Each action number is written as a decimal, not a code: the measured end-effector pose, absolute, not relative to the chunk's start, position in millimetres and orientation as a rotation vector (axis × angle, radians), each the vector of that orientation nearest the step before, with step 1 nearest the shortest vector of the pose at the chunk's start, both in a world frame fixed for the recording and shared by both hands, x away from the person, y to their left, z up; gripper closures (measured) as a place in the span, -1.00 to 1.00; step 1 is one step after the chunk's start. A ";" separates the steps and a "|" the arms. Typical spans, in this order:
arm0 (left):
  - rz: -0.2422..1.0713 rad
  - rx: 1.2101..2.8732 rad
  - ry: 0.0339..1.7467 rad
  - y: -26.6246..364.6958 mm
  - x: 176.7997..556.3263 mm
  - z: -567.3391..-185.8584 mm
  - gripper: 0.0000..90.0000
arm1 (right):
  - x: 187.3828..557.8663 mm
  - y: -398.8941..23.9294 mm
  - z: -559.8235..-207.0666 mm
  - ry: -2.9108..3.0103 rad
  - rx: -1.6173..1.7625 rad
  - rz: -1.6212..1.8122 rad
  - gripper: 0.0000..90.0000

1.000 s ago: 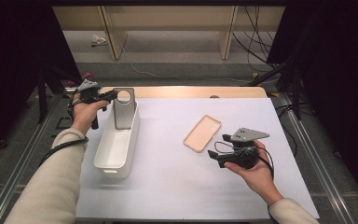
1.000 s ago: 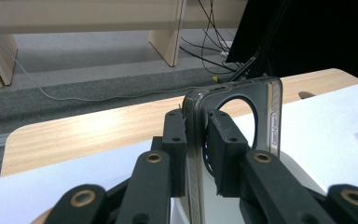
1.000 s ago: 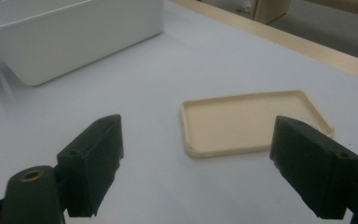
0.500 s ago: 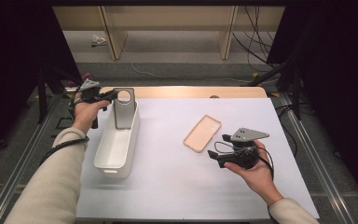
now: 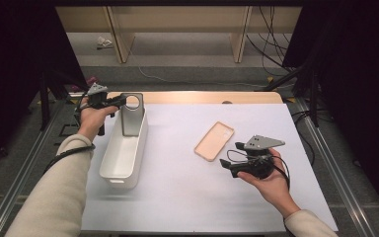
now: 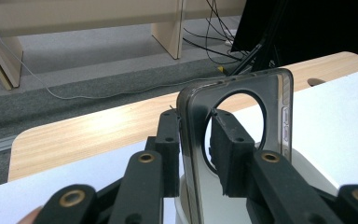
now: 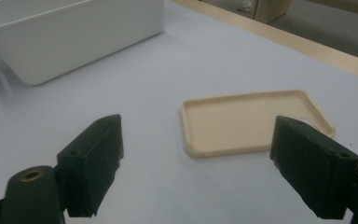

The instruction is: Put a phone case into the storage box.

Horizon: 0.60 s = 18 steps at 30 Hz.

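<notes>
Step in hand, judged: setting the dark phone case (image 5: 129, 120) into the white bin (image 5: 139, 148), release under way.

- Dark case upright at the bin's far end, near the table's (image 5: 187, 197) far-left corner.
- Left gripper (image 5: 121, 101): jaws narrow, just been opening, case between them; one pad on the case back, the other apparently just clear.
- Right gripper (image 5: 229, 155): jaws wide, nothing held, aimed at the peach case (image 5: 214, 140) lying flat right of centre.

Next move, judged: open a little more, then back out without tipping the case; right side then free to close on the peach case.

Room: far table edge close behind the bin; broad bare sheet between bin and peach case.
</notes>
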State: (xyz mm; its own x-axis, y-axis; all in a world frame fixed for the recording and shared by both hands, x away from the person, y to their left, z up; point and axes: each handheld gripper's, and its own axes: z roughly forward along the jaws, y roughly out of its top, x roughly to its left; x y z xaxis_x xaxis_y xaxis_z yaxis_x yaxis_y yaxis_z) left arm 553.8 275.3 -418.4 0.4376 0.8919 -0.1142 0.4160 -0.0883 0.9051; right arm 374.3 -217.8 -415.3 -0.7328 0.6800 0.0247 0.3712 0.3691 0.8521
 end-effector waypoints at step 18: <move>0.557 1.750 1.205 271.3 555.5 -420.4 0.16 | 374.3 -217.8 -415.3 2.306 0.922 1.306 -0.60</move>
